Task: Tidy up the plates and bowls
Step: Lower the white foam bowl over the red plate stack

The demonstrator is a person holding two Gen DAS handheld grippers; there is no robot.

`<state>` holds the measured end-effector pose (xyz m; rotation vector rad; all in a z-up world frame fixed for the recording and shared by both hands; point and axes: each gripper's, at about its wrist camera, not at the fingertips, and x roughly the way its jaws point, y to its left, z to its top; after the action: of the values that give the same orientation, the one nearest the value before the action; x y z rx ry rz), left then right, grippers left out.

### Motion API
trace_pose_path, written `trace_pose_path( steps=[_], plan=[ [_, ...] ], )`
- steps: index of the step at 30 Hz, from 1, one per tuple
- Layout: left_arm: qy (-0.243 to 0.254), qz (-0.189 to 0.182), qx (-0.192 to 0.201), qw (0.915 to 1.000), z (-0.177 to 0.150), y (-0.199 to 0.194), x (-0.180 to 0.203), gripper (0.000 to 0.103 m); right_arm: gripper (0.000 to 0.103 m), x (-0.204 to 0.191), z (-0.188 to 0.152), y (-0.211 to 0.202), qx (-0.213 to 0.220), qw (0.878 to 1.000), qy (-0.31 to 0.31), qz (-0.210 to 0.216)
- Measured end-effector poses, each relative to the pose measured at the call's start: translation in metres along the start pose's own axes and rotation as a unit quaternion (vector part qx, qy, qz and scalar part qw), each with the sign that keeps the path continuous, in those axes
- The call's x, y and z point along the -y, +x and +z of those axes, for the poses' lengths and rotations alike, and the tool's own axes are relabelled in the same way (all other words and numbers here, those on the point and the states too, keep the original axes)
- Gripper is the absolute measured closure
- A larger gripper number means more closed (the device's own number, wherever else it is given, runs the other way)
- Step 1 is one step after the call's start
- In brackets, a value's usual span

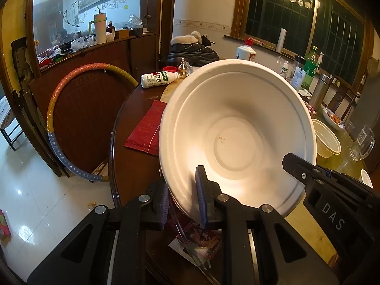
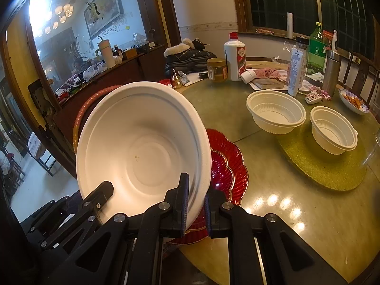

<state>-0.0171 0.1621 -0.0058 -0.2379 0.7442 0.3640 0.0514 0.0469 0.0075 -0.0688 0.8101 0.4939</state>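
Glass-topped round table (image 2: 273, 190), dark window (image 2: 285, 2) behind

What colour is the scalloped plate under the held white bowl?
Red glass plate with a thin gold rim, seen best in the right wrist view.

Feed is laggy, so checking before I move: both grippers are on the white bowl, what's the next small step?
Probably carry the white bowl, pinched at its rim by the left gripper and right gripper, toward the two ribbed bowls on the green mat for stacking.

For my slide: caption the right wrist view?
Both grippers clamp a white bowl above a red plate.
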Motion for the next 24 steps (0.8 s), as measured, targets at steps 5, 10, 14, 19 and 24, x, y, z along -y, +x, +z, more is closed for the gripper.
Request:
trace_pose_path(
  steps=[5,10,14,19,24],
  plan=[
    [0.003,0.003,-0.004,1.0000,0.001,0.001,0.001,0.085,0.092,-0.001,0.000,0.002,-0.005,1.000,-0.001,-0.002],
    [0.011,0.006,-0.022,0.9997,0.007,0.009,0.000,0.085,0.091,0.005,0.005,0.015,-0.045,0.999,0.013,0.021],
    [0.018,0.003,-0.043,0.9989,0.013,0.016,-0.001,0.085,0.091,0.011,0.011,0.026,-0.078,0.996,0.019,0.036],
    [0.024,0.003,-0.076,0.9969,0.017,0.031,0.001,0.085,0.090,0.013,0.015,0.037,-0.104,0.994,0.018,0.038],
    [0.039,0.002,-0.111,0.9930,0.017,0.045,0.004,0.085,0.085,0.019,0.011,0.054,-0.143,0.988,0.027,0.043]
  ],
)
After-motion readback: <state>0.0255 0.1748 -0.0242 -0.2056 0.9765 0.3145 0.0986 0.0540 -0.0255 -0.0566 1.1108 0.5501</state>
